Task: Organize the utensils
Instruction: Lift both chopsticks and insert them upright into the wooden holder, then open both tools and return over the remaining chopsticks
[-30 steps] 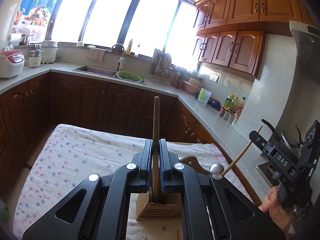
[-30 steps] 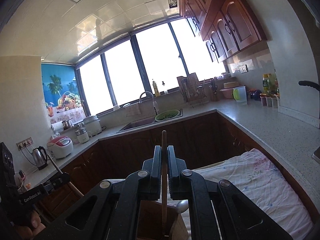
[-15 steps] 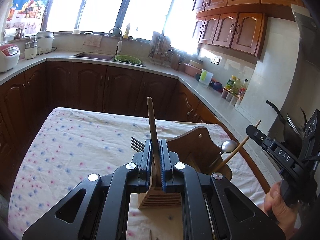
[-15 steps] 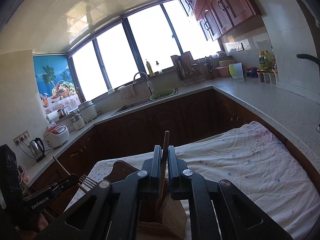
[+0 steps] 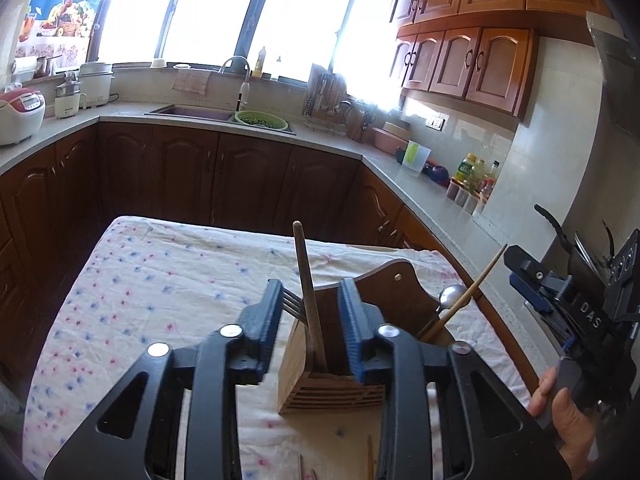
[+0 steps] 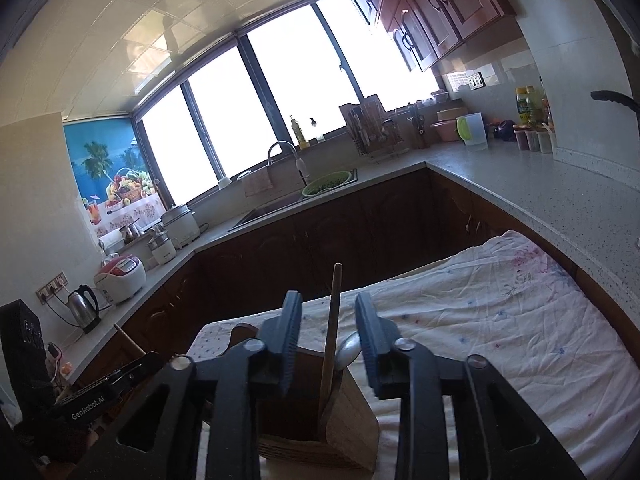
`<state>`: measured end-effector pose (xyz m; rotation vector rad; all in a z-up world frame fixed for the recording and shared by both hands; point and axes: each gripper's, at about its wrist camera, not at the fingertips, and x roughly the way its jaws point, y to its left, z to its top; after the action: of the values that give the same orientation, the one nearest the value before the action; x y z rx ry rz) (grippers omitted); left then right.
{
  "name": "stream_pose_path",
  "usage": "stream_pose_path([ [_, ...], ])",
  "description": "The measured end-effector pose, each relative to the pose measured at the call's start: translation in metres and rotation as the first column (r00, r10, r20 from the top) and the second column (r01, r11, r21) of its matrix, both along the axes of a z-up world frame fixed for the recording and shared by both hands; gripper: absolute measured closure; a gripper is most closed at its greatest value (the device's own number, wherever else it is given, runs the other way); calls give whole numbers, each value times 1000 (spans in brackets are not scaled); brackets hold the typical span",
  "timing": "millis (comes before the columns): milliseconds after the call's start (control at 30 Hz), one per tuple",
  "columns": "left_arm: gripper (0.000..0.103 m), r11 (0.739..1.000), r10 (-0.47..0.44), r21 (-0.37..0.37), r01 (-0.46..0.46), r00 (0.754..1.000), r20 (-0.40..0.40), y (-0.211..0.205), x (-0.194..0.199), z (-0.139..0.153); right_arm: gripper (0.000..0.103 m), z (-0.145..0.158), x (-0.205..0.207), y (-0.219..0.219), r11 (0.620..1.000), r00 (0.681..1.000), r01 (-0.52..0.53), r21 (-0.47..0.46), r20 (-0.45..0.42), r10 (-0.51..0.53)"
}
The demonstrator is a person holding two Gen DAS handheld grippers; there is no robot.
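The left gripper [image 5: 310, 312] has its blue-padded jaws spread wide, gripping nothing; between them, touching neither pad, a long wooden utensil handle [image 5: 307, 292] rises and leans slightly toward 11 o'clock out of the slatted wooden utensil holder [image 5: 320, 384]. That holder stands on the surface covered by a white cloth with small pink and blue flowers [image 5: 160, 280], directly ahead of the jaws at the frame's centre. Metal fork tines [image 5: 292, 306] poke from the holder just beside the left pad, at about 10 o'clock from the handle's base. At 2 o'clock from the holder a round metal spoon bowl [image 5: 451, 294] and a thin wooden stick [image 5: 466, 294] stand in its far compartment, the stick slanting up toward 1 o'clock. A high curved wooden back panel [image 5: 394, 292] rises behind the compartments. At 3 o'clock in the left wrist view the right gripper [image 6: 329, 340] is seen from the side, held by a hand [image 5: 568, 420]. Its own camera shows its jaws likewise wide apart, empty, with the thin stick upright between them and clear of both pads, its foot in the holder below. A few thin sticks [image 5: 370, 456] lie on the cloth at 6 o'clock.
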<state>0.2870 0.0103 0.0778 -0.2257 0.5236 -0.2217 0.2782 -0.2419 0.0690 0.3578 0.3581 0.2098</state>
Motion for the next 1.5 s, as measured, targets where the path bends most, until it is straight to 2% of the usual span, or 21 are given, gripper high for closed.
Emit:
stream_pose_path([
  [33, 57, 1000, 10, 0, -10, 1000, 9, 2, -3, 2, 28, 2, -4, -3, 1000, 1000, -3, 17, 12, 3],
  [100, 32, 999, 32, 3, -33, 999, 15, 5, -11, 4, 24, 5, -14, -8, 999, 999, 3, 36, 43, -5],
  [200, 17, 997, 76, 9, -76, 997, 24, 12, -26, 4, 11, 11, -29, -13, 999, 998, 6, 53, 64, -10],
  [233, 17, 997, 82, 7, -82, 996, 25, 15, -31, 2, 8, 11, -35, -15, 998, 997, 4, 65, 71, -8],
  [533, 14, 994, 111, 5, -111, 993, -30, 31, -85, -27, 7, -8, -90, -27, 996, 999, 5, 92, 33, -8],
  [733, 14, 991, 130, 12, -130, 989, -76, 40, -119, -49, 7, -32, -134, -31, 996, 999, 38, 82, -14, -37],
  [967, 14, 989, 145, 6, -145, 984, -105, 46, -151, -72, 7, -52, -164, -33, 996, 996, 49, 69, -74, -44],
  [1067, 14, 992, 125, 29, -122, 984, -128, 39, -159, -86, 7, -66, -178, -30, 997, 995, 70, 42, -81, -66],
  [1267, 14, 993, 100, 71, -89, 981, -166, 26, -164, -104, 7, -96, -181, -23, 999, 987, 46, 5, -157, -44],
  [1500, 14, 993, 87, 91, -70, 977, -193, 21, -161, -112, 8, -105, -181, -8, 999, 982, 10, -41, -186, -17],
])
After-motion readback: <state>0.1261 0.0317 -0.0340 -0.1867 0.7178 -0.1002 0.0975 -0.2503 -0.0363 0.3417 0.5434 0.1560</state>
